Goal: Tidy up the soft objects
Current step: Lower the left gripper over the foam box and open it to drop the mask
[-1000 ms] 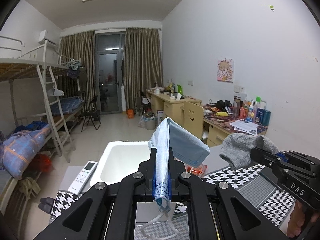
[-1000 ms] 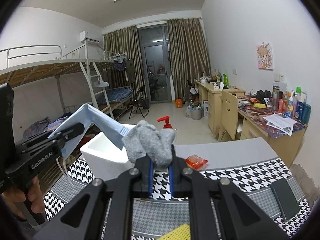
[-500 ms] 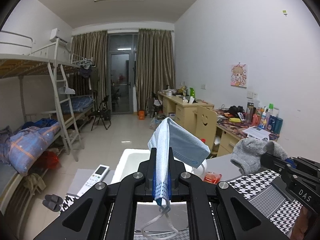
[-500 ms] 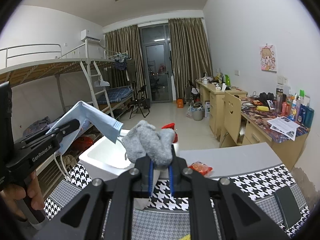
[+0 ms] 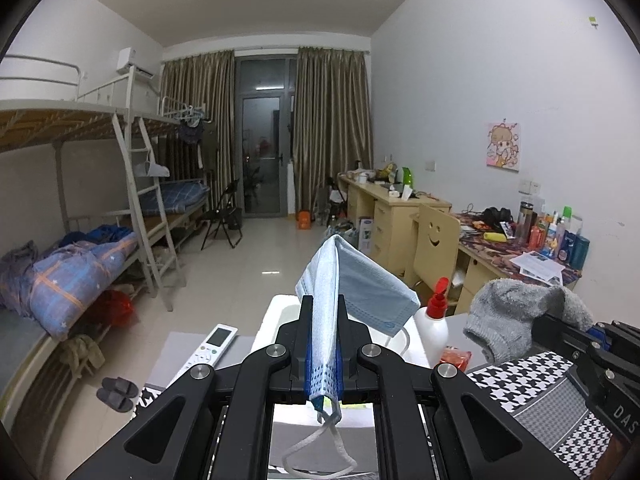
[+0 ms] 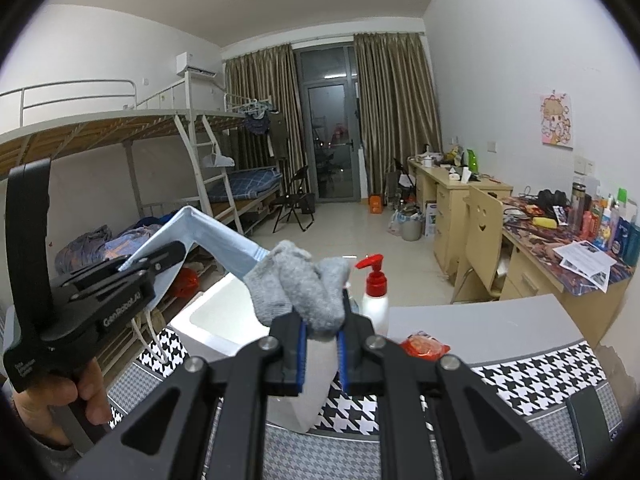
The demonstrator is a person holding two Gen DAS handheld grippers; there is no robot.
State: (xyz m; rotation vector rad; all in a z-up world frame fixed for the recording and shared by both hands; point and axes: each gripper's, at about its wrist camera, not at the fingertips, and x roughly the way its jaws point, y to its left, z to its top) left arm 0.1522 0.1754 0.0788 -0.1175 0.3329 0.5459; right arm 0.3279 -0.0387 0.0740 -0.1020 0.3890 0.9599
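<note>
Soft things here are two, and we see each one clamped in its own gripper above the worktop. Farthest left in the right wrist view, a hand (image 6: 60, 396) grasps the black handle of the left gripper (image 6: 160, 256), whose jaws are pressed together on a pale blue pleated face mask (image 5: 344, 284). In the left wrist view the mask stands upright between the closed blue pads, its folded body rising above the fingertips and flopping over to the right, while its white ear loop (image 5: 320, 452) dangles below the jaws. On the worktop below and left of this gripper lies a white remote control (image 5: 208, 350). Behind the mask sits a white foam box (image 6: 208, 320), open at the top; the mask hangs above its near part. Just right of the box stands a white pump bottle with a red nozzle (image 6: 375, 296), and beside that a small red packet (image 6: 425, 345) lies on the grey part of the worktop (image 6: 480, 328). Further right, the right gripper (image 6: 320, 332) is closed tight on a grey fuzzy knitted sock (image 6: 304, 288), which bunches up above the fingertips and spills to the left. A black-and-white houndstooth cloth (image 6: 520, 376) covers the near worktop under both grippers.
</note>
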